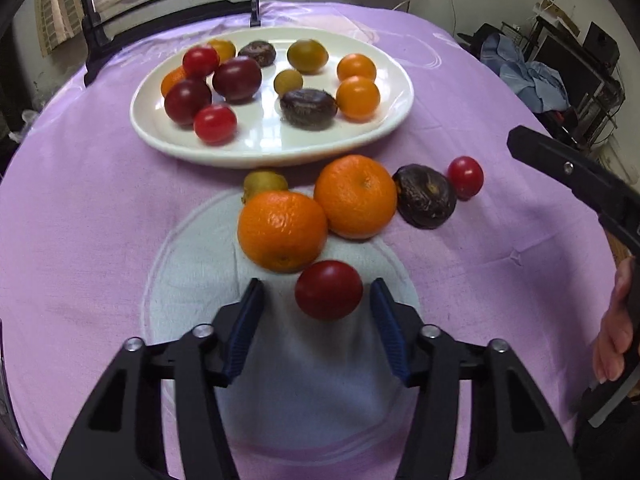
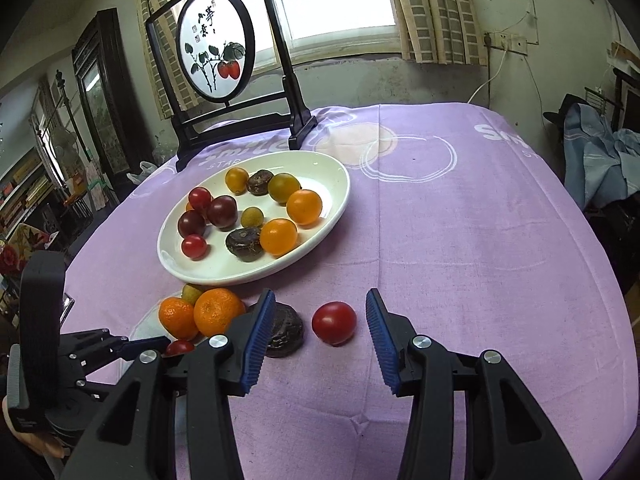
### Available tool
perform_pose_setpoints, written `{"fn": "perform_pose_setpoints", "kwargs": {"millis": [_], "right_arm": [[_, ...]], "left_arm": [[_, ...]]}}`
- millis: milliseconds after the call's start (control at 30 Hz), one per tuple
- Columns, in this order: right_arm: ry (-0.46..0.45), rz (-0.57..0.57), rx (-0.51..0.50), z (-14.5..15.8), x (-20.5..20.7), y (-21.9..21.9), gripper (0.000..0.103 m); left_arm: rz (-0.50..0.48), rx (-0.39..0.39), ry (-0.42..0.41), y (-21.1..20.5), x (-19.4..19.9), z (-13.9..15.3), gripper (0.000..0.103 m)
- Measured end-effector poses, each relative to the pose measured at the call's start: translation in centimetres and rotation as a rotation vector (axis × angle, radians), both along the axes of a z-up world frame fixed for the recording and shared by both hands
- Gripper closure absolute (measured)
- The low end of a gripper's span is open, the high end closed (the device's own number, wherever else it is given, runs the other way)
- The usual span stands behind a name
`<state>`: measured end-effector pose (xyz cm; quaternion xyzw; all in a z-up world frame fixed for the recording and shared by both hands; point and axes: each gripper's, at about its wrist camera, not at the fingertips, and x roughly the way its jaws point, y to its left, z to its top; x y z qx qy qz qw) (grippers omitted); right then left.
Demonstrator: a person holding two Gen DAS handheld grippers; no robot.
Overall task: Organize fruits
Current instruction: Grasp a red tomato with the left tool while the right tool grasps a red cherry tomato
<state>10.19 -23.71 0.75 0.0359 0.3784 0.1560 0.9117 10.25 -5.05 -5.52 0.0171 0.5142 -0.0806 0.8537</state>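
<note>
A white oval plate (image 1: 256,148) (image 2: 320,168) holds several fruits: red tomatoes, dark plums, oranges, green fruits and dark wrinkled fruits. On the cloth in front of it lie two oranges (image 1: 282,230) (image 1: 355,196), a green fruit (image 1: 264,184), a dark wrinkled fruit (image 1: 425,196) (image 2: 286,330) and two red tomatoes. My left gripper (image 1: 318,294) is open, with one red tomato (image 1: 329,290) (image 2: 180,347) between its fingertips, untouched. My right gripper (image 2: 320,312) is open, with the other red tomato (image 2: 334,323) (image 1: 465,177) just ahead between its fingers.
The table wears a purple cloth (image 2: 460,240). A black-framed painted screen (image 2: 216,46) stands at the table's far edge behind the plate. Clothes and furniture (image 2: 600,160) lie beyond the right edge. The right gripper's body (image 1: 580,184) shows at the left wrist view's right.
</note>
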Motion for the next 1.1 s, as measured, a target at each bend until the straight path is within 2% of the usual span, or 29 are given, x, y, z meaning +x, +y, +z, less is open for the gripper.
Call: {"fn": "perform_pose_setpoints", "kwargs": {"millis": [33,100,200,367,600,700,867,967,1000,1100], "right_arm": [[-0.002,-0.004,-0.002,0.0,0.0,0.0,0.052],[-0.001,-0.013,-0.008,-0.1,0.1,-0.1,0.051],[0.018,-0.028,-0.026,-0.5,0.4,-0.3,0.051],[0.082,-0.046,-0.121,-2.1,0.8,-0.3,0.051],[0.173,0.002,-0.185,-4.9,0.5,0.6,0.05],[0.147,0.024,-0.259,-5.3,0.9,1.9,0.05],[0.132,0.045,-0.262,-5.3,2.6,2.8,0.052],[0.113,0.059,-0.275,-5.3,3.1,3.3,0.062],[0.107,0.073,-0.274,-5.3,3.2,3.5,0.071],[0.102,0.066,-0.287,-5.1,2.9,3.6,0.071]], "left_arm": [[0.0,0.014,-0.002,-0.1,0.0,0.1,0.065],[-0.006,-0.009,0.005,-0.1,0.0,0.2,0.072],[-0.007,-0.026,0.011,0.5,-0.1,0.2,0.072],[-0.006,-0.053,0.014,1.5,-0.7,0.5,0.072],[-0.023,-0.076,-0.003,2.6,-1.4,1.1,0.072],[-0.021,-0.09,-0.005,3.3,-1.3,1.2,0.072],[0.004,-0.104,0.002,4.7,-1.2,1.1,0.072],[0.015,-0.105,0.001,5.2,-1.1,1.1,0.072],[0.018,-0.107,0.0,5.4,-1.1,1.2,0.072],[0.024,-0.106,-0.012,5.8,-1.1,1.6,0.072]]}}
